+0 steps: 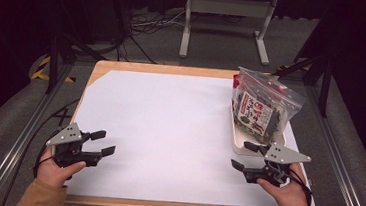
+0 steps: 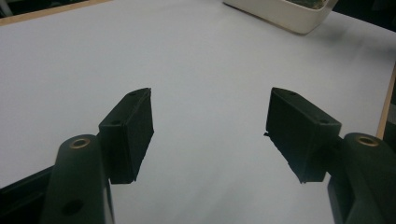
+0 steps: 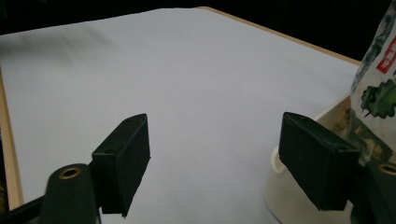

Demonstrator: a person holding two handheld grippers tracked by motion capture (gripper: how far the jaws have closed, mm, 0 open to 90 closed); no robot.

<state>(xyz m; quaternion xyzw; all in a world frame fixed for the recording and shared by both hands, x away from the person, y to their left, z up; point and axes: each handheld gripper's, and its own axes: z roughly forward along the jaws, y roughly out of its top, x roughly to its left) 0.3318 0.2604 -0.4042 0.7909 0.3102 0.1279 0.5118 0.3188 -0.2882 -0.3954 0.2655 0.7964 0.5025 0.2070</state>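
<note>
White paper (image 1: 168, 132) covers nearly the whole wooden table (image 1: 105, 67), leaving bare wood along the far edge, at the far left corner and in a thin strip along the near edge. On the right side of the table, between its middle and its far right corner, stands a cream tray (image 1: 238, 144), long and narrow, running from far to near. A clear plastic bag (image 1: 261, 105) sits in the tray and leans over its rim toward the right edge; inside it are packets printed in dark green, white and red (the lettering is too small to read).

The left gripper (image 1: 101, 143) is held in the person's left hand (image 1: 56, 169) close to the near left corner, just above the paper, pointing toward the right edge. Its jaws stand wide apart with nothing between them, and in the left gripper view (image 2: 210, 126) bare paper shows in the gap, with the tray's wall (image 2: 280, 11) at the top.

The right gripper (image 1: 243, 155) is held in the right hand (image 1: 286, 190) near the near right corner, pointing toward the left edge, just beside the near end of the tray. Its jaws are also spread wide and hold nothing; in the right gripper view (image 3: 215, 149) one jaw sits right in front of the tray's rounded corner (image 3: 285, 196), with the bag (image 3: 378, 88) rising behind it.
</note>
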